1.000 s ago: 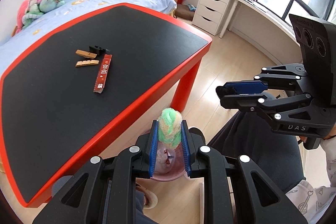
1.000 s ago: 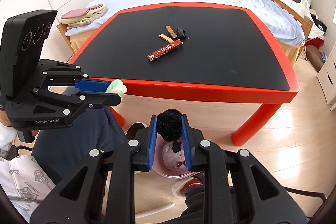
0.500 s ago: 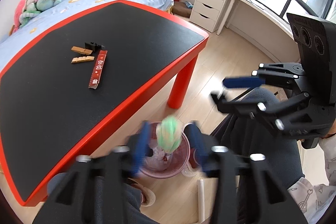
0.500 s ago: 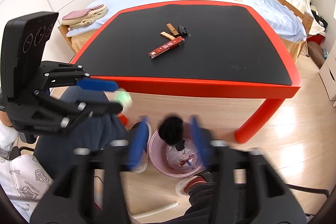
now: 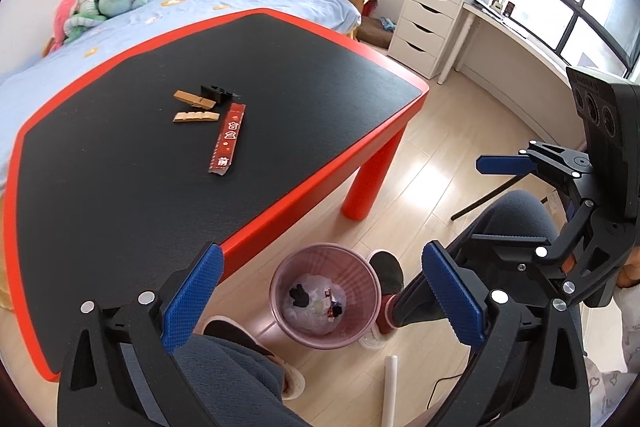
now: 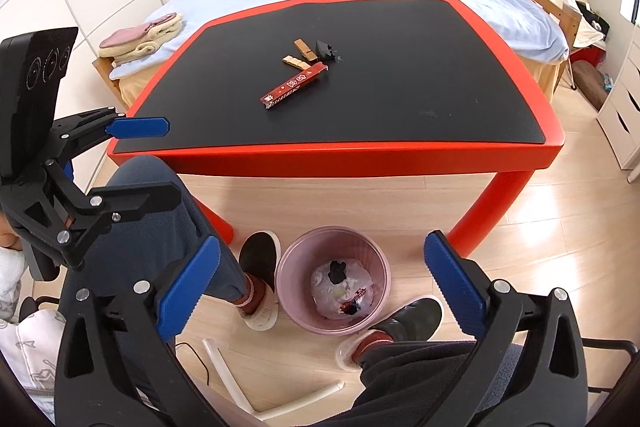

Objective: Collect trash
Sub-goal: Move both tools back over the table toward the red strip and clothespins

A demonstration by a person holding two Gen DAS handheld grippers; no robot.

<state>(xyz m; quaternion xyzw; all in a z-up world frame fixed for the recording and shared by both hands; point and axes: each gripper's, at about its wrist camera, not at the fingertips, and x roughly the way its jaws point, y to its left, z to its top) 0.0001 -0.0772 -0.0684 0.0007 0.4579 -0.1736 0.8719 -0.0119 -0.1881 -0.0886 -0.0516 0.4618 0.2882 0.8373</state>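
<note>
On the left of the left wrist view stands the red-edged table (image 5: 280,195) with its black top. On it lie two wooden clothespins (image 5: 195,107), a small black clip (image 5: 216,91) just behind them, and a long red wrapper (image 5: 226,143) beside them, all close together and well away from the table's near edge.

Below the table's edge, on the wooden floor, sits a pink bin (image 5: 325,294) lined with a clear plastic bag. Inside lie a black fuzzy piece (image 5: 298,294), a pale greenish piece (image 5: 319,305) next to it, and a small red-and-dark scrap (image 5: 333,308) further right. The person's slippered feet stand on either side of the bin.

The left gripper (image 5: 324,303) hangs above the bin, its jaws opening wide with nothing between the blue pads. To the right, the right gripper (image 6: 320,291) also hovers over the bin, its jaws likewise opening and empty; its own view shows the same black piece at the back of the bin's contents.
</note>
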